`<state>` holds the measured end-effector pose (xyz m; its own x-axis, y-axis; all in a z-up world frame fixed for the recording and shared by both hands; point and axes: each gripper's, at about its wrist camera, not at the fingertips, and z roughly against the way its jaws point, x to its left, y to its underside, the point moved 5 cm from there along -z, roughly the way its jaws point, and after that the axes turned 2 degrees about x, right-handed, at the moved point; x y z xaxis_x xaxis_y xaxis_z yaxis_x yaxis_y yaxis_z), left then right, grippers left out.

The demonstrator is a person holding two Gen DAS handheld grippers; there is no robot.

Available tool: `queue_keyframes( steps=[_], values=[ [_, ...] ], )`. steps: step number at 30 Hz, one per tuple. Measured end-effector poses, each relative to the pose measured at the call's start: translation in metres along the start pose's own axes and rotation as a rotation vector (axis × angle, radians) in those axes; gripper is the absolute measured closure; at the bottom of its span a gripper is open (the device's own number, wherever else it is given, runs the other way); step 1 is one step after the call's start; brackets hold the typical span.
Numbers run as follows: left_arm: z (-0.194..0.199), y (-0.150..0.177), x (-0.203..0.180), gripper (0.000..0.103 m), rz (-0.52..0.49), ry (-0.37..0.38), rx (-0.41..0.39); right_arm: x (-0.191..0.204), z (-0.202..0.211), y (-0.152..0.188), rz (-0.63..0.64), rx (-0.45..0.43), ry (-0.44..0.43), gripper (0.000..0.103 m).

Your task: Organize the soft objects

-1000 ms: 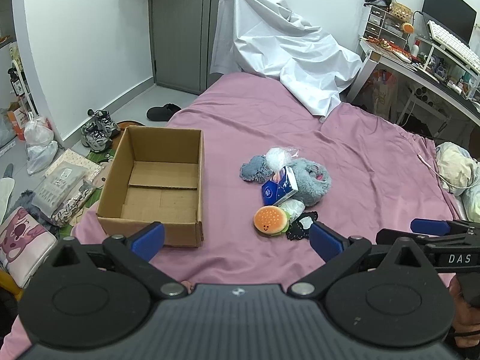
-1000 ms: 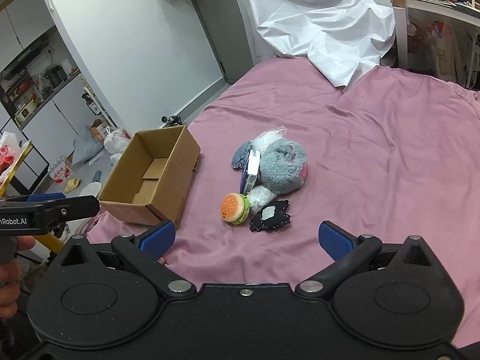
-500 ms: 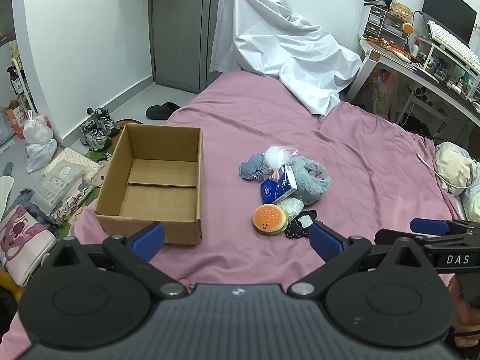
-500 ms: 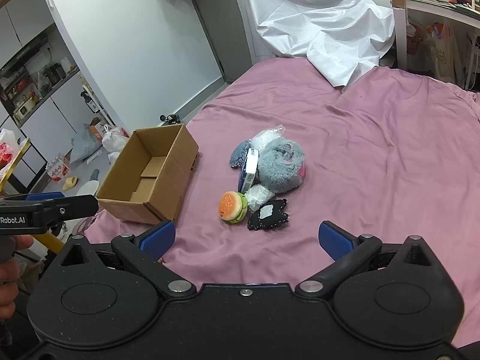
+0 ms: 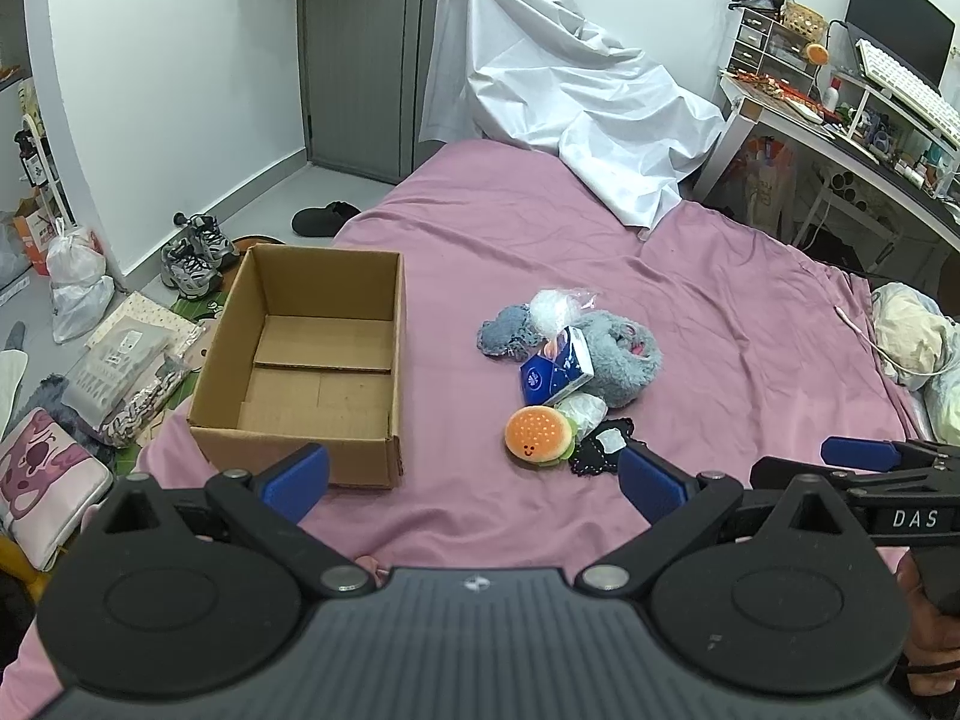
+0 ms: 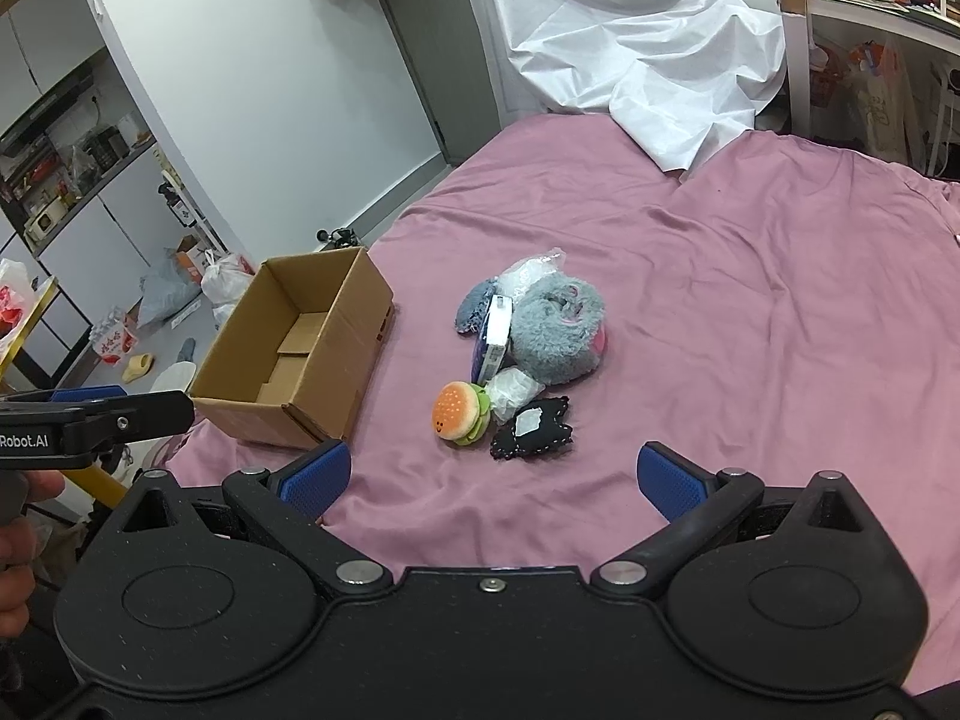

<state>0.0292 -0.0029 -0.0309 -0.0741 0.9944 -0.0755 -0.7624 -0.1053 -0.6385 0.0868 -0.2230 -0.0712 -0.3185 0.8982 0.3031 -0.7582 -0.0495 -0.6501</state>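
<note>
Pink bedsheet (image 5: 720, 312) fills my view, open cardboard box (image 5: 312, 360) at 10 o'clock. Soft pile at 12 o'clock: smiling burger plush (image 5: 537, 437) touching a black patch (image 5: 603, 450), fluffy grey slipper (image 6: 555, 330) behind. My left gripper (image 5: 474, 477) and right gripper (image 6: 491, 480) hover short of it, both spread wide, holding nothing.

pink bed (image 5: 720, 276), white walls (image 5: 180, 60), cluttered desk (image 5: 840, 138)
</note>
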Motion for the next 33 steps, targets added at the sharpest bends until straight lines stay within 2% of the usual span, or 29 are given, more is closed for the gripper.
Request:
queue_keyframes(
  steps=[13,33],
  values=[
    [-0.003,0.001,-0.002,0.001,0.002,-0.001,0.005,-0.002,0.000,0.000,0.000,0.001,-0.001,0.000],
    [-0.037,-0.011,-0.014,0.001,0.034,-0.017,0.045,-0.022,-0.019,-0.016,-0.048,0.005,0.000,0.000]
  ],
)
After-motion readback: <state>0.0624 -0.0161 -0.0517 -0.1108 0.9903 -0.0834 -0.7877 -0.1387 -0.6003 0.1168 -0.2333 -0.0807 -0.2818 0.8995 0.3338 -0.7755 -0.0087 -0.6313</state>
